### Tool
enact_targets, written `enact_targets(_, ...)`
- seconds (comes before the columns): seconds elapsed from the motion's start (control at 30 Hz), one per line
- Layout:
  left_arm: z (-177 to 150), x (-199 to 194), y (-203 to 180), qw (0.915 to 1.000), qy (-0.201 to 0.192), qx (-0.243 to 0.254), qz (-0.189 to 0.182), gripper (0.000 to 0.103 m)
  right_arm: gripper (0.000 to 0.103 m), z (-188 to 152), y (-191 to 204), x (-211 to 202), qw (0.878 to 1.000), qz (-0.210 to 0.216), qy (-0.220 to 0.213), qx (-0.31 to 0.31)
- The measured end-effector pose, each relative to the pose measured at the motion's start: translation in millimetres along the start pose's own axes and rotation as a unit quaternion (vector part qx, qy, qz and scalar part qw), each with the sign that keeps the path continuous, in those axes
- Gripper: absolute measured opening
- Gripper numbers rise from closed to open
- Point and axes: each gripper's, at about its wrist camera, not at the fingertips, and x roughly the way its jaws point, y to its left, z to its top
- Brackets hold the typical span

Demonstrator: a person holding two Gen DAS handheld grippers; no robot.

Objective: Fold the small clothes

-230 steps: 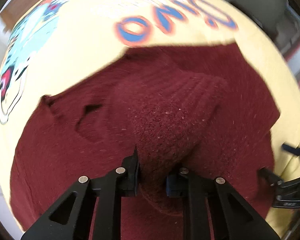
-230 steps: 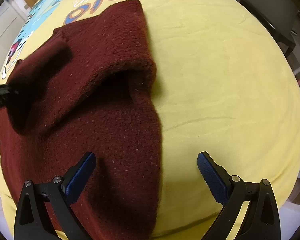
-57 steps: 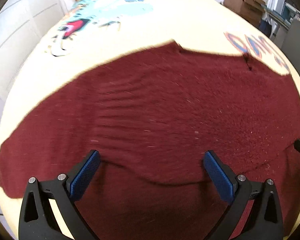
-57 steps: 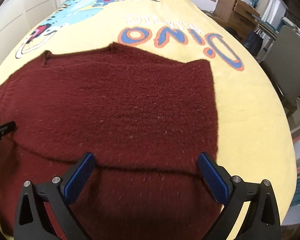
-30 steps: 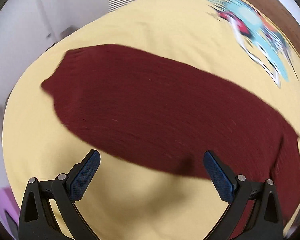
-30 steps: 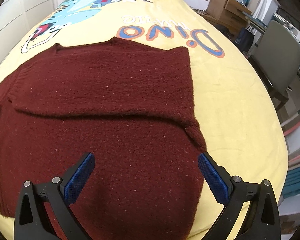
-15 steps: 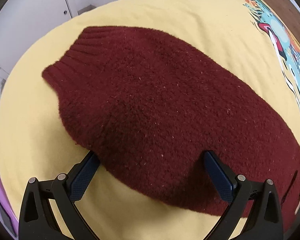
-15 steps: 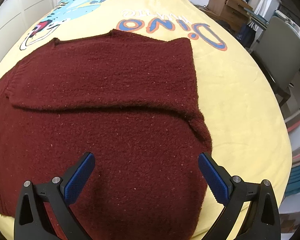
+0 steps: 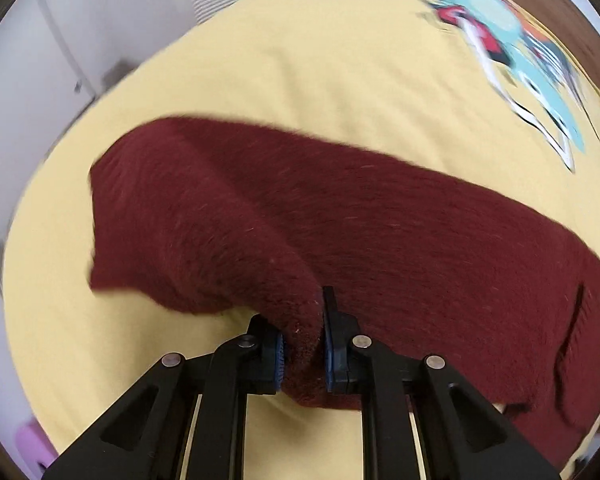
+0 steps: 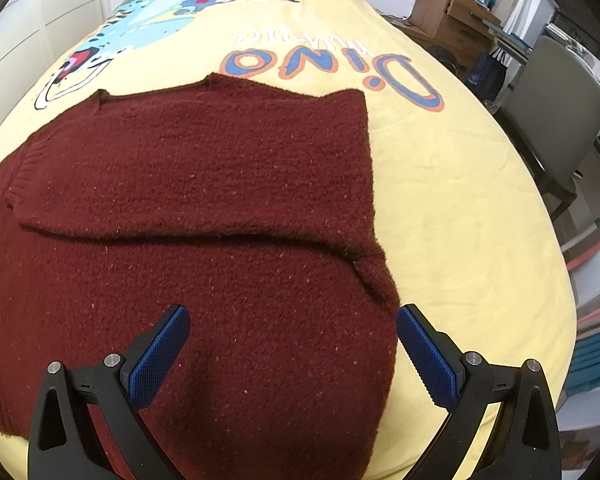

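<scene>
A dark red knitted sweater (image 10: 204,208) lies on a yellow bedspread (image 10: 460,184) with a dinosaur print. One sleeve is folded across the body, ending at a horizontal fold edge. In the left wrist view the other sleeve (image 9: 260,216) stretches out to the left. My left gripper (image 9: 302,344) is shut on the near edge of that sleeve and lifts it slightly off the bed. My right gripper (image 10: 290,344) is open and empty, hovering above the sweater's lower right part.
The bedspread (image 9: 300,60) fills both views. A grey chair (image 10: 556,120) and a cardboard box (image 10: 448,12) stand right of the bed. White cupboard doors (image 9: 40,60) are on the left. A purple object (image 9: 32,440) sits at the lower left edge.
My left gripper has closed on the sleeve's near edge and raised it; half a second ago it was open above the flat sleeve. The right gripper has barely moved.
</scene>
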Motion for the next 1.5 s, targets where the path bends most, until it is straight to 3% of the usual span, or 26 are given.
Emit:
enact_targets(0.23, -15, -44, -62, 0.9954, -0.035, 0.08, -0.04, 0.012, 0.103, 14, -1, -5, 1.0, 0.002, -0.016, -0.002)
enact_targets(0.43, -34, -78, -135, 0.9836, -0.049, 0.146, -0.093, 0.012, 0.103, 23, -1, -6, 1.0, 0.013, -0.025, 0.003)
enact_targets(0.8, -46, -88, -331, 0.9448, -0.055, 0.269, -0.179, 0.012, 0.103, 48, -22, -15, 0.998, 0.022, -0.046, 0.027)
enact_targets(0.93, -66, -69, -393, 0.9325, -0.048, 0.308, -0.183, 0.012, 0.103, 56, -32, -18, 0.998, 0.013, -0.046, 0.032)
enact_targets(1.03, -93, -45, -422, 0.9252, -0.037, 0.34, -0.164, 0.012, 0.103, 55, -38, -19, 0.998, 0.013, -0.043, 0.039)
enact_targets(1.1, -105, -22, -436, 0.9241, -0.023, 0.351, -0.15, 0.012, 0.103, 51, -41, -17, 0.998, 0.016, -0.039, 0.041)
enact_targets(1.2, -120, 9, -440, 0.9302, 0.003, 0.342, -0.132, 0.012, 0.103, 44, -43, -12, 0.999, 0.02, -0.028, 0.042)
enact_targets(1.5, -137, 35, -426, 0.9354, 0.009, 0.338, -0.102, 0.015, 0.103, 20, -43, 11, 0.998, 0.034, 0.005, 0.049)
